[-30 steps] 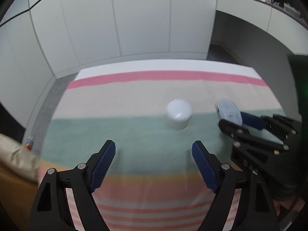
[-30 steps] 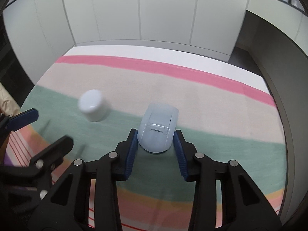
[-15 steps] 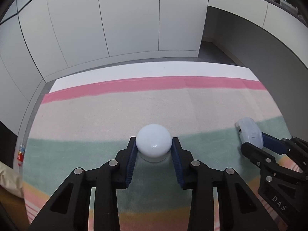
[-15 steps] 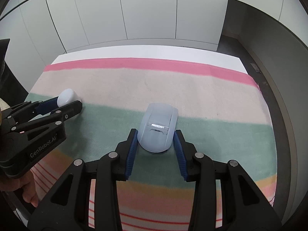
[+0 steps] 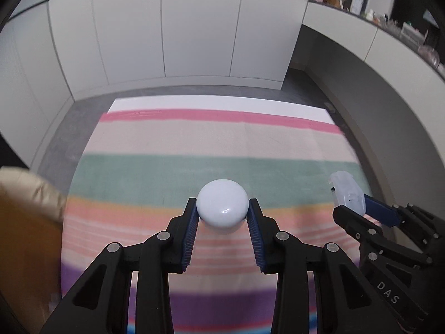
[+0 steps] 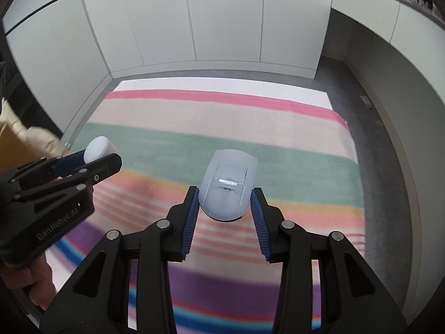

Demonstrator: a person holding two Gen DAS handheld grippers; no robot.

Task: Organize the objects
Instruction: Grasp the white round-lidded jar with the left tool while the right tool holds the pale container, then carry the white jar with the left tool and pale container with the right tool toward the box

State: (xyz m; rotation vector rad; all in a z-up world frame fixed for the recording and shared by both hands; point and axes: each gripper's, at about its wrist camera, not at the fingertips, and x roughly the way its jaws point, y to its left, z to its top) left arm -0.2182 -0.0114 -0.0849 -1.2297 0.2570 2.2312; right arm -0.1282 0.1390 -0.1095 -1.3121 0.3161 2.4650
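My left gripper (image 5: 222, 208) is shut on a white round-topped jar (image 5: 222, 206) and holds it in the air above the striped rug (image 5: 217, 144). The jar also shows in the right wrist view (image 6: 98, 148) at the left. My right gripper (image 6: 225, 200) is shut on a pale blue plastic device with a rounded shell (image 6: 228, 185), also held above the rug. That device shows at the right of the left wrist view (image 5: 347, 193), with the right gripper (image 5: 358, 211) around it.
The striped rug (image 6: 222, 128) lies on a grey floor before white cabinet doors (image 5: 194, 27). A curved white counter with clutter (image 5: 389, 22) runs along the right. A beige cushion on a brown surface (image 5: 25, 194) is at the left.
My left gripper closed on the white jar and lifted it off the rug. Both grippers have risen and pulled back, so the rug's nearer stripes now show below them.
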